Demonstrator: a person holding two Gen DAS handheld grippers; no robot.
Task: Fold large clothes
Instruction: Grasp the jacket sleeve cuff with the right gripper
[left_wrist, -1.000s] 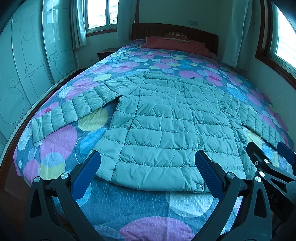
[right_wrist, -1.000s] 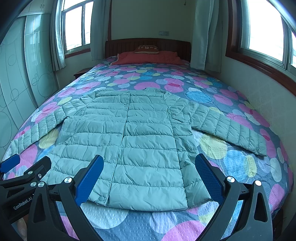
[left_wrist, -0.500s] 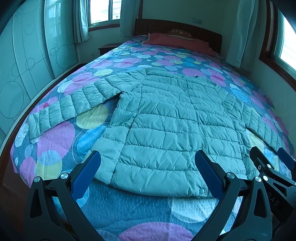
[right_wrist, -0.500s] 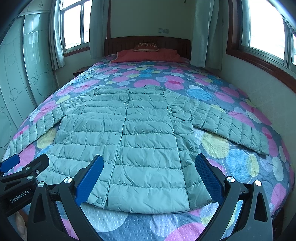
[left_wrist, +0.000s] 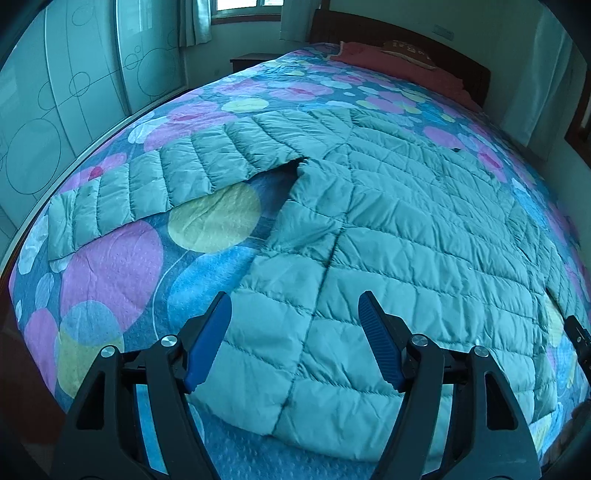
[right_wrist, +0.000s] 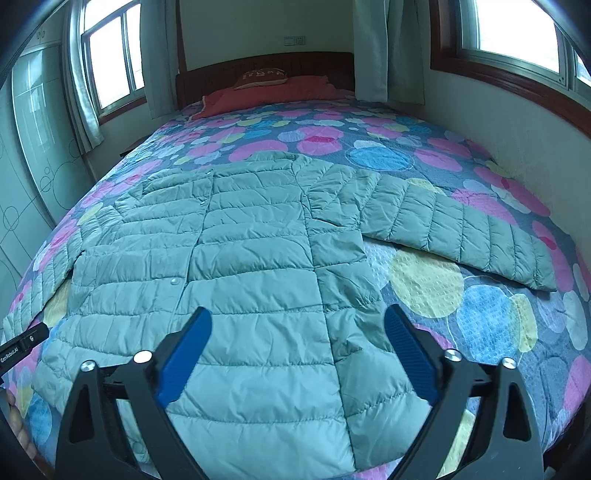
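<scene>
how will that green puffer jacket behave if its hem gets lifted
The jacket is quilted and puffy, so probably light and floppy: the rest would drape and sag. Its smooth sheen suggests a slippery shell, likely to slide over the bedspread.

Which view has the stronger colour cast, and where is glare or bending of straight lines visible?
Left wrist view: heavy blue-green cast over the jacket, dark vignette corners. Right wrist view: more natural colours, window blown out white, bed edges bowed by fisheye.

Left gripper (left_wrist: 295, 341) tilted steeply downward, blue pads (left_wrist: 207, 341) apart, jaws closing, nothing pinched between them. Right gripper (right_wrist: 297, 354) angled down likewise, jaws closing, pads (right_wrist: 408, 356) still clear. Each gripper's tip shows at the other's outer edge.
</scene>
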